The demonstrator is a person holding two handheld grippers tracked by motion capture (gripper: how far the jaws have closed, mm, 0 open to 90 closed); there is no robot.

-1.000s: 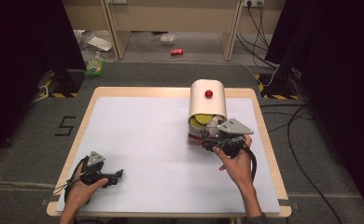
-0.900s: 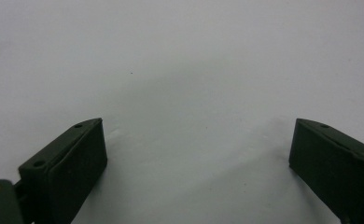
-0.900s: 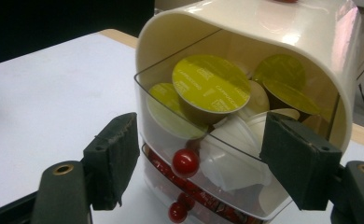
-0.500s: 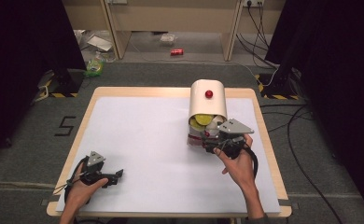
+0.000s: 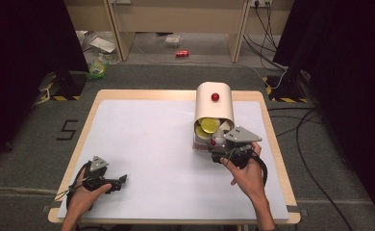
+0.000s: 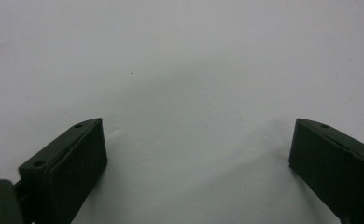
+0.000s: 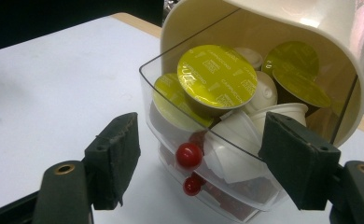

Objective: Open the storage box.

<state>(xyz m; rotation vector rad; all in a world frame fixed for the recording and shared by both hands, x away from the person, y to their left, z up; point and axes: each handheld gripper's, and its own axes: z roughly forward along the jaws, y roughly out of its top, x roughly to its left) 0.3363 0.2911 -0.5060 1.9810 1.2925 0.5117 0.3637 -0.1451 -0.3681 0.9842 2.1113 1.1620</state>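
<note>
Left tool (image 5: 119,181): resting low at the near left of the worktop (image 5: 147,144), jaws standing wide apart with nothing but bare white surface between them. It is well apart from the work.

Capsule dispenser (image 5: 214,103): stands toward the far right of the worktop, a cream rounded housing with a red knob on top. Its clear drawer (image 7: 227,154) is pulled partly out toward the person, and a second drawer shows beneath it, each with a small red knob (image 7: 189,155). The upper drawer is heaped with capsules (image 7: 216,77), some with yellow-green foil lids, some showing white bodies.

Right tool (image 7: 199,163): directly in front of the open drawer, jaws parted to either side of the upper red knob and touching nothing that can be made out; no grip is made.

Handling judgement: the drawer looks like thin, stiff, glossy plastic, likely slippery on its walls and liable to crack under a hard squeeze. The knob appears the proper hold: small, round, hard, so it wants a centred, moderate pinch. The capsules look light and loose, and a jerk could spill them. The housing seems light and may slide on the smooth worktop if the drawer binds.
</note>
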